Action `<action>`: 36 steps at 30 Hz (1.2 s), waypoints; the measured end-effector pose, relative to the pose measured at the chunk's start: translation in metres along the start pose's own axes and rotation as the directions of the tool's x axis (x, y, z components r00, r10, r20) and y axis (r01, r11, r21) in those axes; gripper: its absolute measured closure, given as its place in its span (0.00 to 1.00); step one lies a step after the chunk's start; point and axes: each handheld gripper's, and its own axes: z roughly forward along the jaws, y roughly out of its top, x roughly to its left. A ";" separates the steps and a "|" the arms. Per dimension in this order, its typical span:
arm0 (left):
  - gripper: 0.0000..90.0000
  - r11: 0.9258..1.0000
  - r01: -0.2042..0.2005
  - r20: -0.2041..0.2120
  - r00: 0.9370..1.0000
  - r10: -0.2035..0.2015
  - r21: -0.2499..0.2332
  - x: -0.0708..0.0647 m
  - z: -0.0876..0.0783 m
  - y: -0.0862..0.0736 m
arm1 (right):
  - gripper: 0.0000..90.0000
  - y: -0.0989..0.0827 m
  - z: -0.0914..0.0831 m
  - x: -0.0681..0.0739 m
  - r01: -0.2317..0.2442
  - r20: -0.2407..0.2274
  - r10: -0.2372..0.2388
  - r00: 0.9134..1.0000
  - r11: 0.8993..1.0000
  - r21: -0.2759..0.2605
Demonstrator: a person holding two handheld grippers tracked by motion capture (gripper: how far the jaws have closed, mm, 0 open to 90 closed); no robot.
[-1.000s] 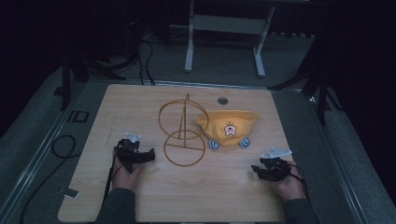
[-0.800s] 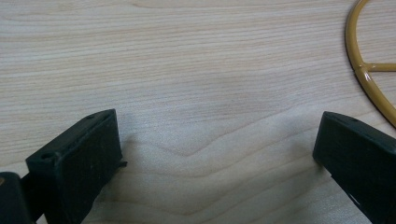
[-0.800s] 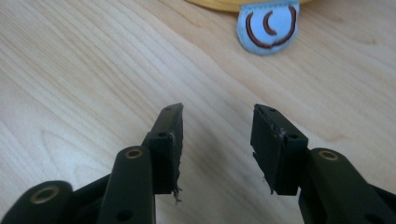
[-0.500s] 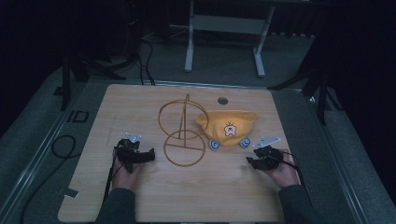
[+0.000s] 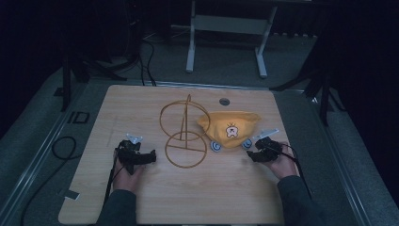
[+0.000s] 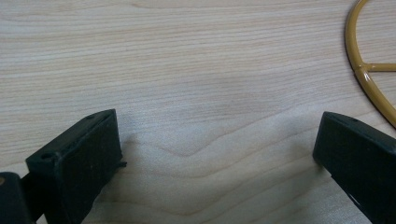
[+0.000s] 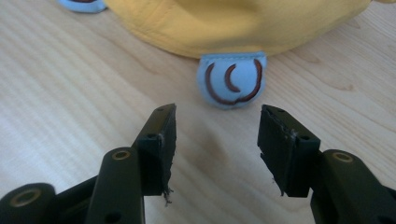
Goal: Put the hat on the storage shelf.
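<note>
Yellow hat (image 5: 229,127) lay on the wooden table (image 5: 155,197); its blue ear flap (image 7: 231,79) sat at twelve o'clock, just beyond the right gripper (image 7: 217,140). That gripper's jaws had just been opening, nothing between them; the left gripper (image 6: 217,154) gaped empty, the gold wire stand (image 6: 369,74) at two o'clock.

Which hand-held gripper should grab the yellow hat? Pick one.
Right. The right hand-held gripper is open, aimed at the yellow hat's blue ear flap. The left hand-held gripper sits beyond the wire stand.

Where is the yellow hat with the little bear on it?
In the high view, the yellow hat lies on the wooden table, right of the gold wire stand, just beyond the right hand-held gripper.
</note>
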 end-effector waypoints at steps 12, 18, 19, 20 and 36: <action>0.01 1.000 0.001 0.000 1.000 -0.001 -0.002 0.000 0.000 0.000 | 0.41 0.015 0.020 -0.010 -0.041 -0.008 0.041 0.999 0.999 0.028; 0.01 1.000 0.000 0.000 1.000 0.000 -0.001 0.000 0.000 0.000 | 0.39 0.018 0.030 -0.016 -0.083 -0.043 0.084 0.996 0.996 0.022; 0.01 1.000 -0.001 0.000 1.000 0.001 -0.001 0.000 0.000 0.000 | 0.40 0.019 0.031 -0.017 -0.093 -0.050 0.094 0.994 0.995 0.020; 0.01 1.000 -0.001 0.000 1.000 0.001 -0.001 0.000 0.000 0.000 | 0.40 0.019 0.032 -0.018 -0.095 -0.053 0.096 0.994 0.995 0.020; 0.01 1.000 0.000 0.001 1.000 0.000 -0.002 0.000 0.000 0.000 | 0.57 0.023 0.041 -0.019 -0.112 -0.092 0.117 0.989 0.992 0.061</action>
